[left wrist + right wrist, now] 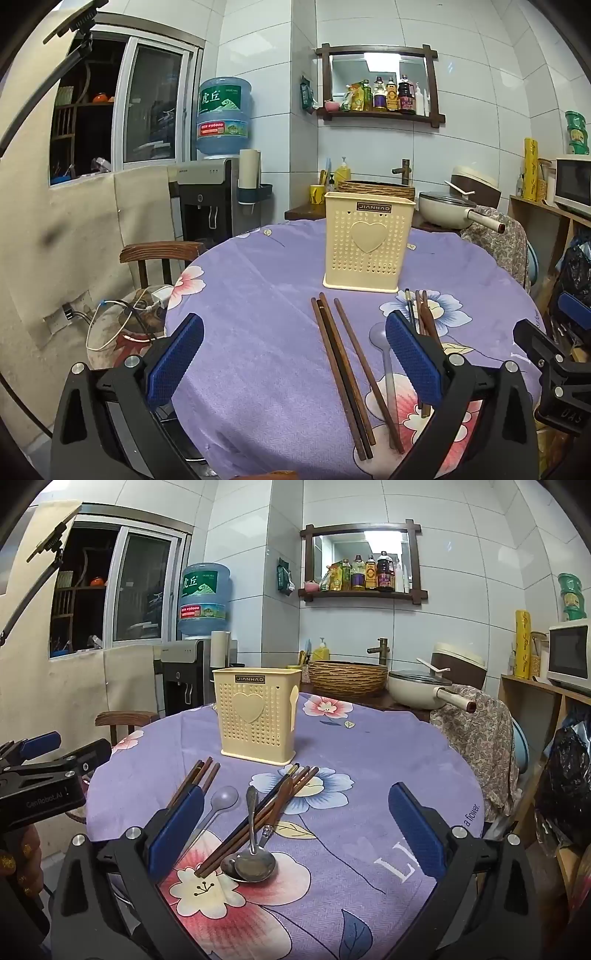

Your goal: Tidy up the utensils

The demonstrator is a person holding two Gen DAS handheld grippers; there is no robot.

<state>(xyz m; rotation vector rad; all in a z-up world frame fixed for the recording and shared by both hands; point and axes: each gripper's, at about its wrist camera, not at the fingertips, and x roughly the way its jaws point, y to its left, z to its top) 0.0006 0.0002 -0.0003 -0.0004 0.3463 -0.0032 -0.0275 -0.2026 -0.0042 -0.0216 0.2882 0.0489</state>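
Three chopsticks: loose on the worktop, before the holder
Spoons: two metal, one pale plastic
Second chopstick bundle: crossing the metal spoons
Left gripper: jaws wide apart, holding nothing
Right gripper: jaws wide apart, holding nothing
Behind: pan, woven basket

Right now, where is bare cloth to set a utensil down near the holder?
Free: cloth left of the holder toward the chair, and right of it toward the draped cloth. Crowded: in front, where chopsticks, plastic spoon and metal spoons lie.
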